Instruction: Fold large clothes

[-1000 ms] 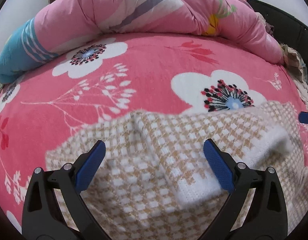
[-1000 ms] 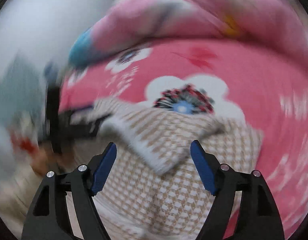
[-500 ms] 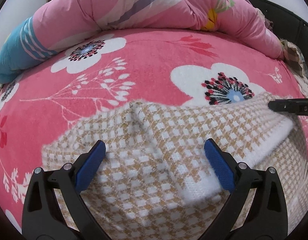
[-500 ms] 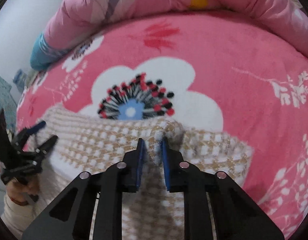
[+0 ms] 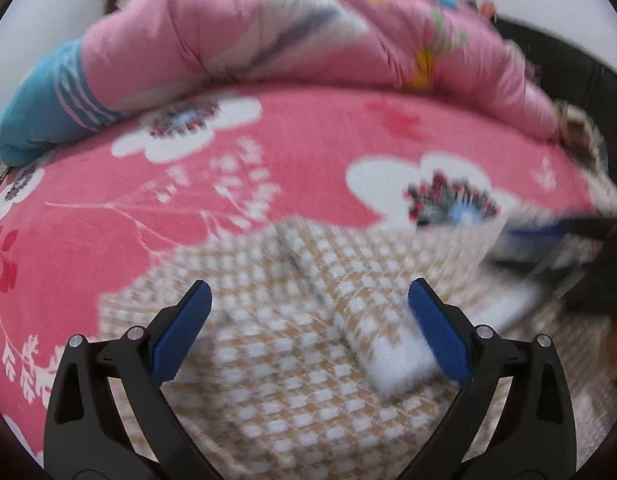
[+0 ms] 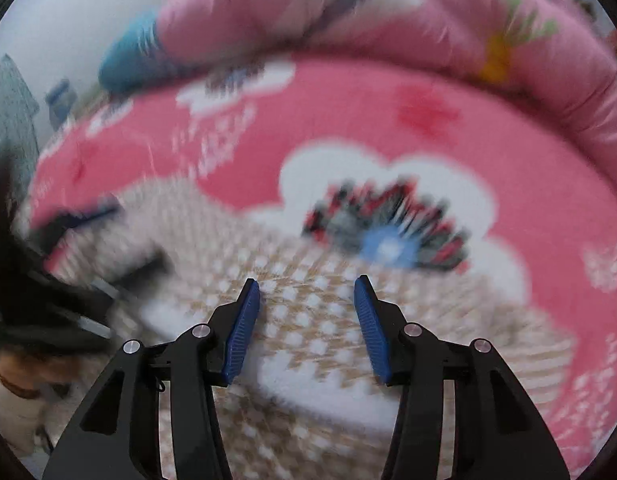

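A tan-and-white houndstooth knit sweater (image 5: 288,360) lies on the bed's pink floral blanket (image 5: 308,140). A folded part with a white ribbed cuff (image 5: 396,364) rests across it. My left gripper (image 5: 308,300) hovers open over the sweater, with nothing pressed between its pads. The right gripper (image 5: 556,232) is a dark blur at the right edge of the left wrist view. In the right wrist view the right gripper (image 6: 307,292) has its jaws opening above the sweater (image 6: 308,320). The knit and white cuff (image 6: 320,388) lie below the gap, with the pads clear of them. The left gripper (image 6: 80,220) is a blur at the left.
A rolled pink quilt (image 5: 308,40) with a blue striped end (image 5: 40,112) lies along the back of the bed. A dark frame (image 5: 568,64) stands at the far right. A person's pale sleeve (image 6: 8,408) shows at the lower left.
The right gripper was pinched on a fold of the sweater's far edge; its jaws have now parted and it has swung toward the left. The white cuff now lies nearer the middle.
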